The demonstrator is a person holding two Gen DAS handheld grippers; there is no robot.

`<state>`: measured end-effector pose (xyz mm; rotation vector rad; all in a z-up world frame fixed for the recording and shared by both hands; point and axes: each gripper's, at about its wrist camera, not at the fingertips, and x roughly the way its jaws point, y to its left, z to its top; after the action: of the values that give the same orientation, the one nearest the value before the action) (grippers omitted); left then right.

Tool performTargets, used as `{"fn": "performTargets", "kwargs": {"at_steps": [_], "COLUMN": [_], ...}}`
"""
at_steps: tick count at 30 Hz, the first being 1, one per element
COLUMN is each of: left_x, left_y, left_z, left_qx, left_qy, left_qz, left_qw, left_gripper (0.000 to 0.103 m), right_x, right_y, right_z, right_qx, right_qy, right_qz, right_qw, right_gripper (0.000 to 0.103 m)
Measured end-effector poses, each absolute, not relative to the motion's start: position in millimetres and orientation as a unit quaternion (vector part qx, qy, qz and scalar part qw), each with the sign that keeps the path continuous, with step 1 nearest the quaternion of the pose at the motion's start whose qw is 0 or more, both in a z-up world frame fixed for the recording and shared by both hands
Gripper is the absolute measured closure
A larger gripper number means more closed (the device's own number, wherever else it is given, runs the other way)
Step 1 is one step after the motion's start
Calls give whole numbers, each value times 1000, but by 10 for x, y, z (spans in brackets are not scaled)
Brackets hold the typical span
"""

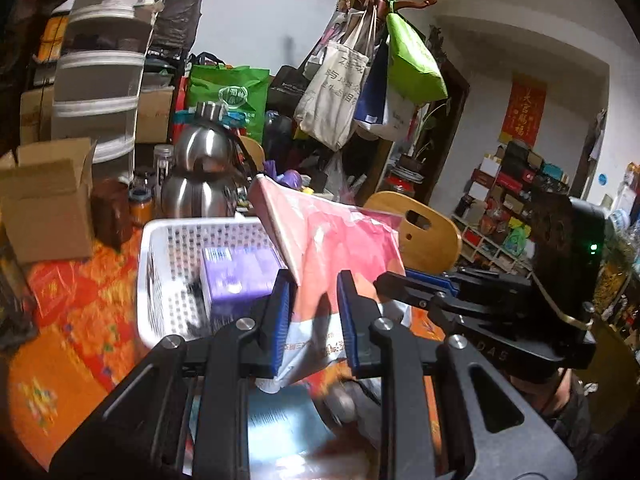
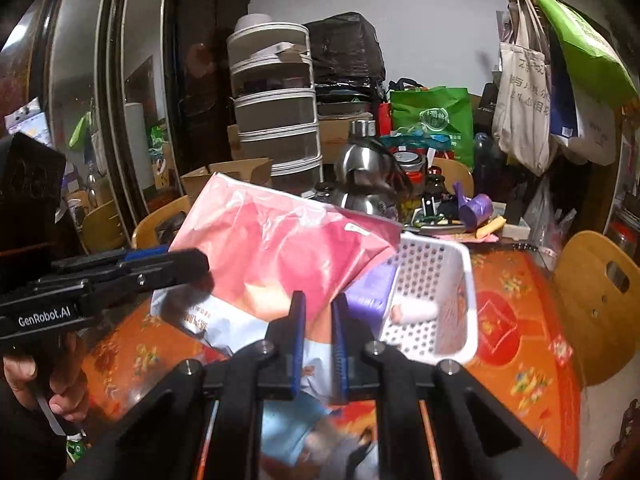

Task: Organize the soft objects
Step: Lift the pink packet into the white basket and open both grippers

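Note:
A soft pink and white plastic package is held up over the table by both grippers. My left gripper is shut on its lower part; my right gripper is shut on it too. The package leans over a white perforated basket, which also shows in the right wrist view. In the basket lie a purple pack and a small white roll. The right gripper's body shows in the left wrist view, the left one's in the right wrist view.
An orange-red patterned cloth covers the table. A steel kettle, a cardboard box, jars and a stacked white container tower crowd the far side. Wooden chairs stand at the table's edge. A blue-white pack lies below the grippers.

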<state>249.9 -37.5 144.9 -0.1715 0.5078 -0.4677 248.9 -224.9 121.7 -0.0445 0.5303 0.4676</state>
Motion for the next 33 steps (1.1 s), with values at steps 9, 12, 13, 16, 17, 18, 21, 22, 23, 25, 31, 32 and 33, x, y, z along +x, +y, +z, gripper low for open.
{"fn": "performTargets", "kwargs": {"at_steps": [9, 12, 13, 16, 17, 18, 21, 22, 23, 25, 31, 32, 33], "left_x": [3457, 3692, 3765, 3952, 3982, 4041, 4151, 4163, 4176, 4166, 4122, 4105, 4085], "left_y": [-420, -399, -404, -413, -411, -419, -355, -326, -289, -216, -129, -124, -125], "left_z": [1333, 1191, 1148, 987, 917, 864, 683, 629, 571, 504, 405, 395, 389], "left_qx": [-77, -78, -76, -78, -78, -79, -86, -88, -86, -85, -80, -83, -84], "left_qy": [295, 308, 312, 324, 328, 332, 342, 346, 349, 349, 362, 361, 359], "left_qz": [-198, -188, -182, -170, -164, -156, -125, -115, -103, -93, -86, -91, -92], "left_qw": [932, 929, 929, 927, 927, 927, 928, 927, 928, 929, 925, 925, 925], "left_gripper": [82, 82, 82, 82, 82, 81, 46, 32, 31, 31, 30, 30, 29], "right_x": [3215, 3412, 3455, 3614, 3658, 3689, 3761, 3786, 3815, 3816, 3823, 3810, 3805], "right_y": [-2234, -2180, -2169, -2176, -2185, -2191, -2215, -2238, -2290, -2413, -2527, -2521, -2509], "right_z": [1160, 1031, 993, 839, 808, 787, 710, 681, 635, 574, 453, 441, 431], "right_qx": [-24, -30, -30, -24, -19, -17, -33, -33, -27, -9, 3, 2, 0], "right_qy": [292, 304, 309, 323, 325, 326, 323, 328, 335, 335, 345, 346, 347], "right_qz": [227, 221, 220, 216, 215, 213, 187, 178, 169, 158, 153, 155, 157], "right_qw": [929, 926, 925, 921, 921, 921, 927, 927, 926, 929, 926, 925, 925], "right_gripper": [92, 92, 92, 92, 92, 92, 87, 73, 51, 37, 36, 36, 36]}}
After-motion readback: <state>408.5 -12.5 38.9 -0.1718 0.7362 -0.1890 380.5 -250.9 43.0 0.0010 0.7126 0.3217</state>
